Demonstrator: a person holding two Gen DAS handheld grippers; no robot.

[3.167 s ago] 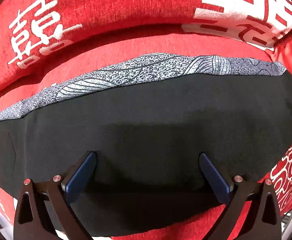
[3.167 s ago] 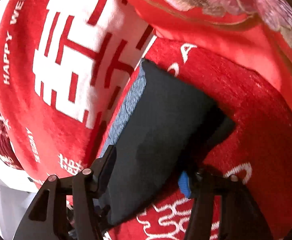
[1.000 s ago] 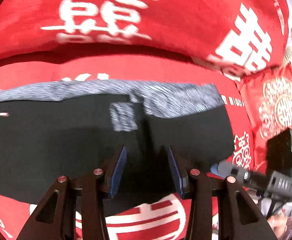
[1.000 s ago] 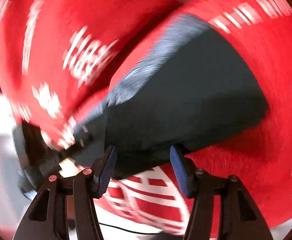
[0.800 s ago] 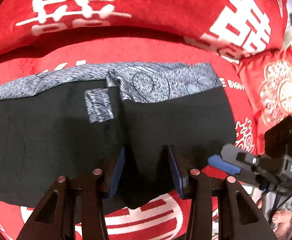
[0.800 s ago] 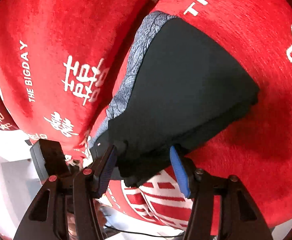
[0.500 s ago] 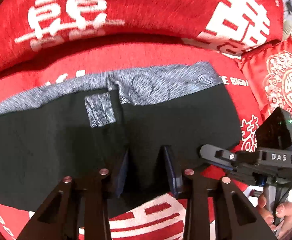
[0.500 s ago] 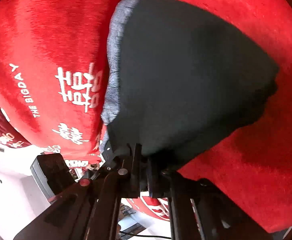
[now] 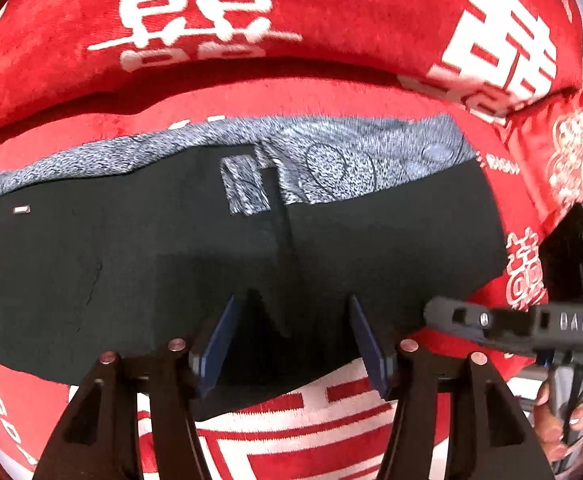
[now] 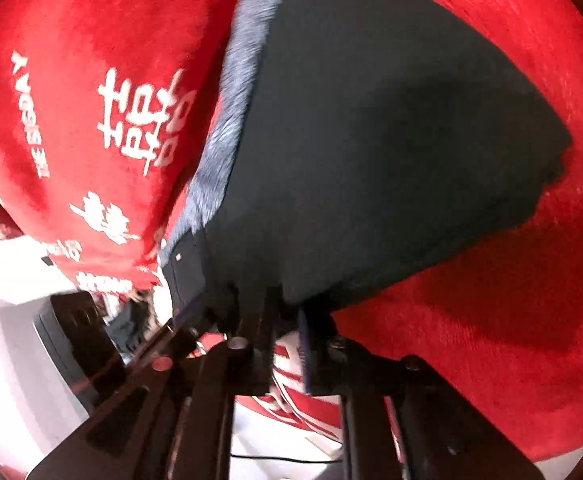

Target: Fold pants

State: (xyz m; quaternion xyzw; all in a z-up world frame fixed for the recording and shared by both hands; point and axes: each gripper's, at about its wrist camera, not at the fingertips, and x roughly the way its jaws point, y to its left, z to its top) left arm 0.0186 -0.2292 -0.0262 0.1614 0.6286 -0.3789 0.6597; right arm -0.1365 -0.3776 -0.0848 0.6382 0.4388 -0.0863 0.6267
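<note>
Red cover [image 9: 331, 96]: carries the black pants [image 9: 131, 264], folded flat — keep them flat.
Left gripper [image 9: 291, 340]: jaws just widened, straddling the near hem; lift clear.
Right gripper [image 10: 267, 320]: narrow, reopening at the corner — grip uncertain.

The pants [image 9: 131, 272] were cut off at the left edge of the left wrist view. The right gripper's [image 10: 275, 320] fingertips were blurred, so any grip could not be told.
</note>
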